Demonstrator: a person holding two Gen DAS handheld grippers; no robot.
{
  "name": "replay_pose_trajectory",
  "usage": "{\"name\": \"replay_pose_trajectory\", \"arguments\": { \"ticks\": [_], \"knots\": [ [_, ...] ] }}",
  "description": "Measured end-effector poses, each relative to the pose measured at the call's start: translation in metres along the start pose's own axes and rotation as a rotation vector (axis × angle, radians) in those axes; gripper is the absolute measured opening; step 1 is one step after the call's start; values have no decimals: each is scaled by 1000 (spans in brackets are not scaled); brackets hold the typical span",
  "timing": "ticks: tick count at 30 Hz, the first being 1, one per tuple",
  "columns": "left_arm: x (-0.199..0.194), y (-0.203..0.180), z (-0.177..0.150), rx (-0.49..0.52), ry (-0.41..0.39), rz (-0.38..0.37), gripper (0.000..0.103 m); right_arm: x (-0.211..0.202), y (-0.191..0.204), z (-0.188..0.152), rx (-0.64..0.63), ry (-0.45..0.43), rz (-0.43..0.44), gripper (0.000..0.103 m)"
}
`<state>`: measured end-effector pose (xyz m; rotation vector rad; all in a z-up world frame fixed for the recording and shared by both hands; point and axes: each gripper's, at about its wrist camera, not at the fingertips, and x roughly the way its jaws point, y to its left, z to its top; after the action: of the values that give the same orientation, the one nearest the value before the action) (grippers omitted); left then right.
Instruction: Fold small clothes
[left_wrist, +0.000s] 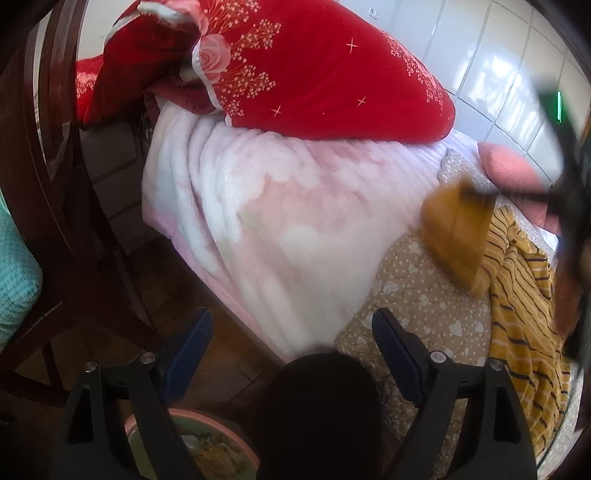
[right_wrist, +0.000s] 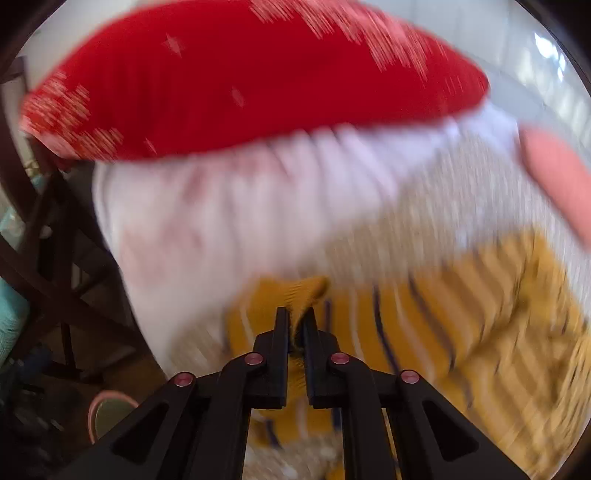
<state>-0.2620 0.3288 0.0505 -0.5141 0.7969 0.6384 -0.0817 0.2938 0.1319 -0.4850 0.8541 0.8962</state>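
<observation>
Right gripper (right_wrist: 295, 325) has its fingers pinched on a corner of the mustard-yellow striped knit garment (right_wrist: 461, 332), which trails off to its right across the beige heart-print quilt (left_wrist: 424, 306). Left gripper (left_wrist: 291, 328), fingers wide and empty, hovers off the quilt's left edge, well apart; pink plush blanket (left_wrist: 258, 206) beyond.

Knitted striped garment (left_wrist: 517, 295), fluffy pink blanket (left_wrist: 277, 206), velvety red quilt (left_wrist: 325, 81), glossy wall tiles (left_wrist: 498, 74)
</observation>
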Motion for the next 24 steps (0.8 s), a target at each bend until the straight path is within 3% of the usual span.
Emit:
{"name": "replay_pose_trajectory", "arguments": {
  "ticks": [5, 6, 8, 11, 14, 17, 20, 22, 24],
  "knots": [
    [-16, -4, 7, -5, -50, 15, 87, -125, 19, 97, -111, -323, -49, 6],
    [-19, -7, 8, -3, -58, 13, 87, -143, 20, 106, -114, -363, -47, 1],
    [-22, -10, 9, 6, -60, 6, 87, -187, 19, 120, -111, -448, -45, 1],
    [-23, -22, 8, 38, -55, -8, 87, -226, 3, 114, -86, -492, -80, 1],
    [-26, -32, 6, 60, -57, -36, 87, -226, -23, 92, -37, -454, -149, 1],
    [-27, -40, 4, 64, -55, -51, 87, -188, -62, 58, -1, -329, -254, 1],
    [-27, -46, 1, 75, -57, -53, 87, -149, -89, 29, 54, -214, -204, 4],
    [-23, -49, -1, 81, -49, -57, 87, -117, -97, 14, 98, -145, -143, 15],
    [-18, -49, -3, 86, -37, -60, 87, -79, -96, 6, 102, -77, -95, 43]
  ]
}}
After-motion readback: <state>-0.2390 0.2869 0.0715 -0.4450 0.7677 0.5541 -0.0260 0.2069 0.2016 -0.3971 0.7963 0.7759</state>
